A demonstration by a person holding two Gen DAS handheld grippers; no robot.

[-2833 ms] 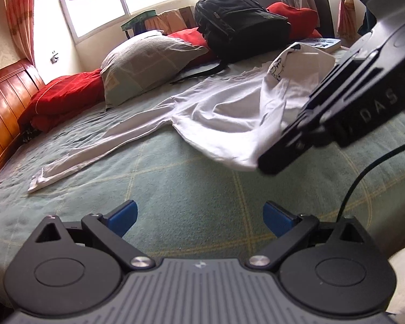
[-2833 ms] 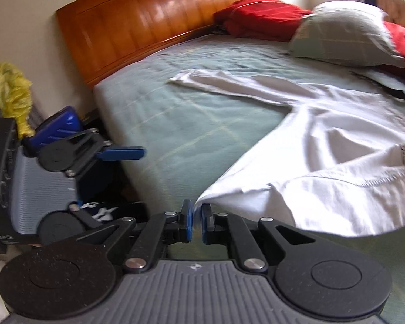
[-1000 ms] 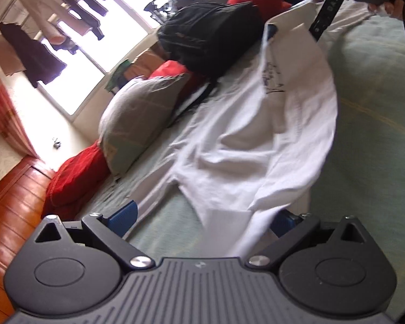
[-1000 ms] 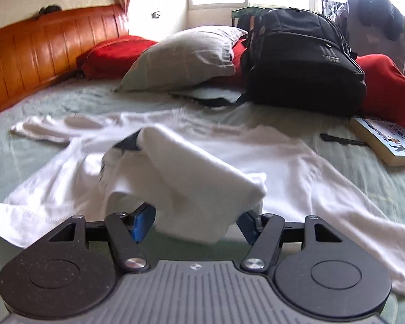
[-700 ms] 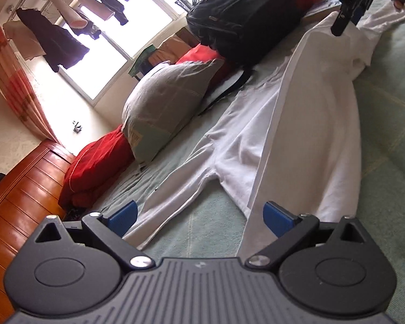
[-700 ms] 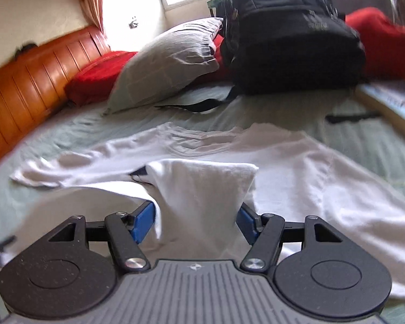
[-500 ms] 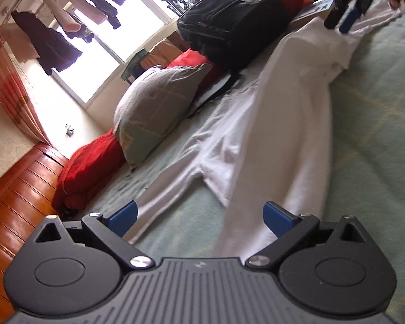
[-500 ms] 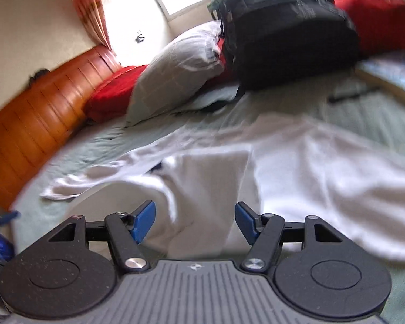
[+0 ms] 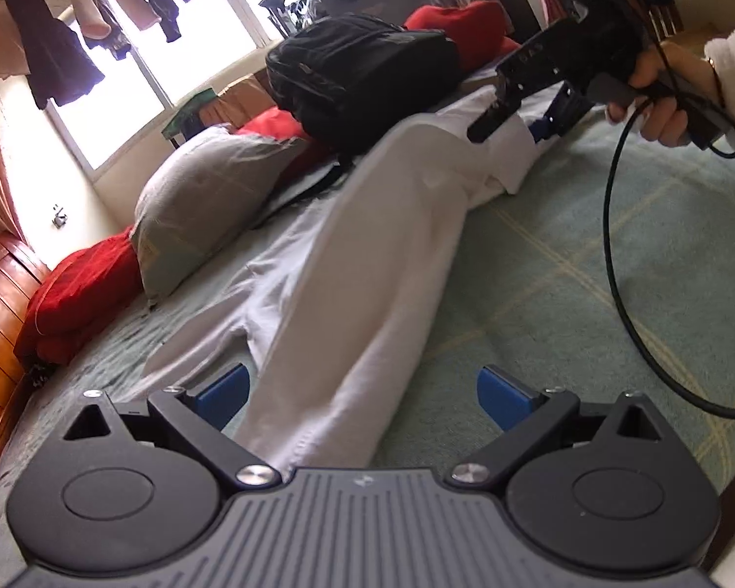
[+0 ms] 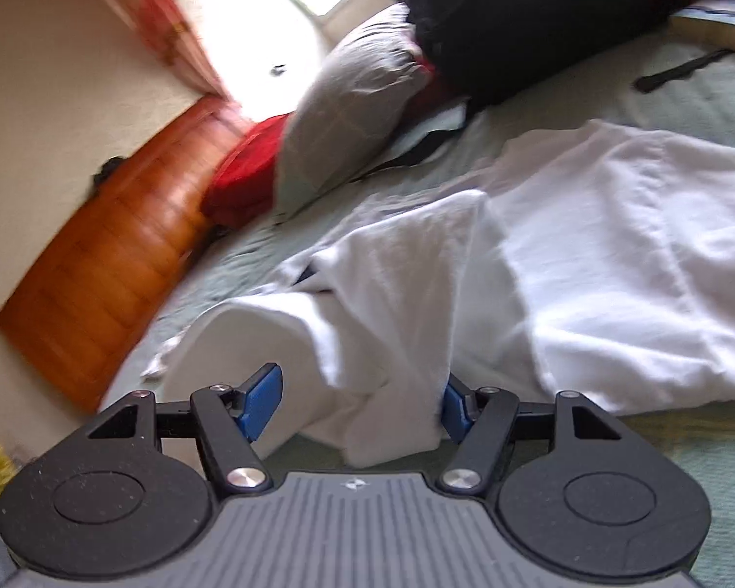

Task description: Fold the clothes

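- Left gripper (image 9: 362, 394): blue pads spread wide and released, with the folded white long-sleeved cotton shirt (image 9: 367, 264) lying between them on the pale green checked bedspread (image 9: 588, 264).
- Right gripper (image 10: 360, 404): jaws parted, not clamped, the shirt's bunched fold (image 10: 392, 323) sitting loosely between the pads.

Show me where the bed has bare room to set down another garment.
The widest bare stretch of green checked bedspread lies between the white long-sleeved shirt and the black cable, on the near side of the bed. A narrower strip runs between the shirt's sleeve and the wooden headboard. The far side is crowded: grey pillow, black backpack, red bedding.
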